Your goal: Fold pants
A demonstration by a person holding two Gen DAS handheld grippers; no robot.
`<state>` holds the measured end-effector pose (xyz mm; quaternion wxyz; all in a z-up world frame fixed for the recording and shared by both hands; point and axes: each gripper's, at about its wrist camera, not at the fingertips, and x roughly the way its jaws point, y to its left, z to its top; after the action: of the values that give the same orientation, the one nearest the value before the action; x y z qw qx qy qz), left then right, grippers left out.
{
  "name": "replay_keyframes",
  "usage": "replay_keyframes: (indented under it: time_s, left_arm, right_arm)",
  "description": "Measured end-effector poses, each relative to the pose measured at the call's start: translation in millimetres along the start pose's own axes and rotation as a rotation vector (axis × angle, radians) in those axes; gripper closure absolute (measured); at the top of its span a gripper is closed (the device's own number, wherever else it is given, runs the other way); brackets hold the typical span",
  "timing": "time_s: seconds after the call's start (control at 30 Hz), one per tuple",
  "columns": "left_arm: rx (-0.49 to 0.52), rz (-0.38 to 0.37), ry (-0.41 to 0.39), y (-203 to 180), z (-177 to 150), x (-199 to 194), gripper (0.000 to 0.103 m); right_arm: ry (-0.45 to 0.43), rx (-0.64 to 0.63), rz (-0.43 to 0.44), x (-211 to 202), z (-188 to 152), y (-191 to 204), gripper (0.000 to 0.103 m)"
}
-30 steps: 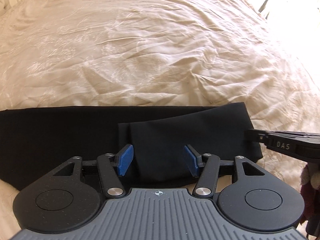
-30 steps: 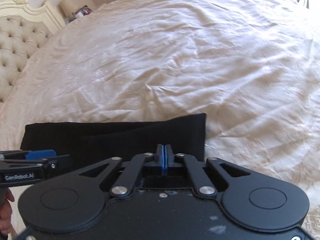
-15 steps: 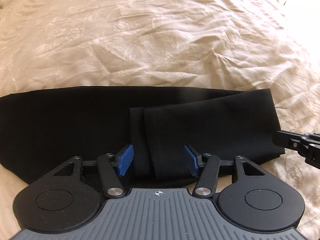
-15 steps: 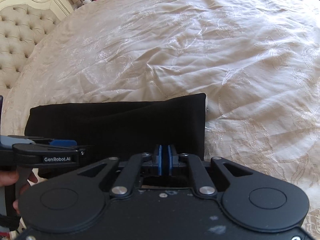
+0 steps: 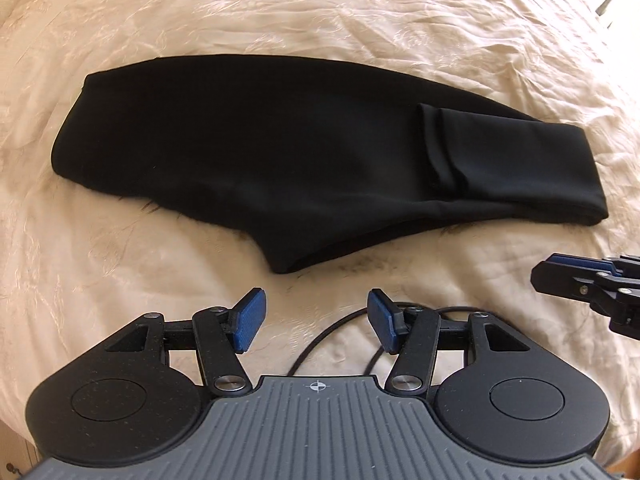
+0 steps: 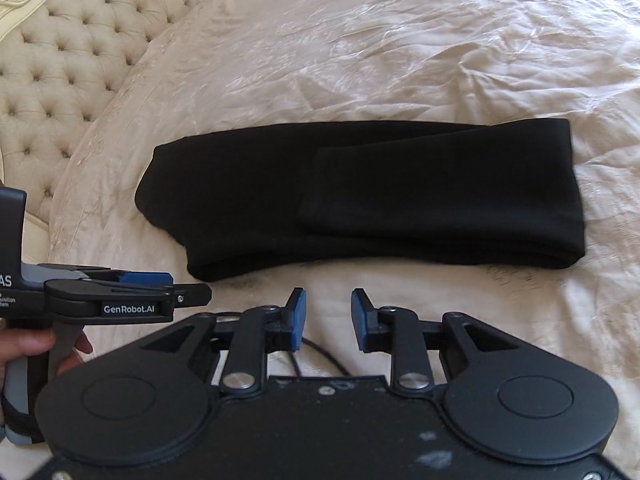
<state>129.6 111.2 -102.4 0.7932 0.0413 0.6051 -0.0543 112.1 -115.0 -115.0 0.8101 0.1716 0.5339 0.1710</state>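
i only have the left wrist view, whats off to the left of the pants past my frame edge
Observer: A tufted headboard stands there, beyond the waist end of the pants.
Operator: is the right gripper holding any cloth
Observer: No. The right gripper has bare bedspread between its blue pads as its jaws are opening.
Operator: who is holding my left gripper
Observer: A person's hand wraps the handle below the left gripper.
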Motion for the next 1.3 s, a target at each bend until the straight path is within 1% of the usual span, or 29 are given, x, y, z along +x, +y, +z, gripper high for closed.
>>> replay_keyframes:
  time_s: [0.13,0.27,0.3,0.43,0.53,0.6,0.67,0.77,0.87,0.9,0.97,1.0,1.07,1.17,1.23,1.3]
  left_arm:
    - [-0.034,-0.031,-0.019,42.6,-2.8,-2.1,0.048]
    - [-0.032,-0.047,-0.038,85.5,1.3,-2.2,0.048]
    - [-0.029,-0.05,-0.044,96.7,2.8,-1.9,0.048]
    - [-0.025,-0.069,-0.061,134.0,11.2,3.4,0.048]
    - [-0.03,-0.086,-0.066,159.7,18.6,9.4,0.048]
    - [-0.039,-0.091,-0.074,173.9,23.7,12.4,0.048]
    - [-0.053,-0.099,-0.093,184.2,28.8,14.7,0.048]
    - [-0.07,-0.108,-0.119,198.5,37.7,18.0,0.048]
    - [-0.102,-0.114,-0.152,213.0,48.3,22.3,0.047]
    - [-0.125,-0.127,-0.163,218.8,51.7,24.1,0.046]
    - [-0.176,-0.165,-0.173,229.6,58.2,28.9,0.036]
    - [-0.206,-0.185,-0.176,236.0,61.1,32.2,0.034]
    - [-0.255,-0.205,-0.168,245.8,65.8,41.6,0.03]
    - [-0.301,-0.218,-0.125,255.3,71.2,60.6,0.029]
    - [-0.341,-0.241,-0.089,261.0,71.6,75.0,0.029]
    - [-0.391,-0.27,-0.076,266.0,68.9,85.1,0.026]
  right_arm:
    - [0.008,-0.04,0.01,25.6,4.3,49.2,0.075]
    - [-0.008,-0.065,-0.026,55.7,22.5,96.8,0.075]
    - [-0.019,-0.066,-0.04,63.1,27.4,106.7,0.077]
    - [-0.047,-0.05,-0.107,94.2,43.2,132.3,0.078]
    - [-0.015,-0.021,-0.164,115.1,40.6,137.9,0.079]
    - [0.03,-0.004,-0.203,132.8,35.3,140.5,0.083]
    - [0.081,0.014,-0.252,147.4,28.5,138.8,0.083]
    - [0.098,0.057,-0.284,155.3,27.1,135.3,0.084]
    - [0.117,0.069,-0.306,160.7,32.1,135.1,0.085]
    - [0.121,0.066,-0.313,161.8,32.7,135.6,0.085]
    - [0.126,0.058,-0.326,164.2,31.2,137.0,0.085]
    - [0.128,0.056,-0.331,164.7,30.9,137.6,0.085]
    - [0.132,0.055,-0.339,165.9,31.1,138.9,0.085]
    - [0.146,0.057,-0.347,174.0,35.3,142.9,0.085]
    - [0.157,0.059,-0.35,176.3,37.3,142.3,0.085]
    - [0.168,0.061,-0.351,178.6,39.7,141.3,0.085]
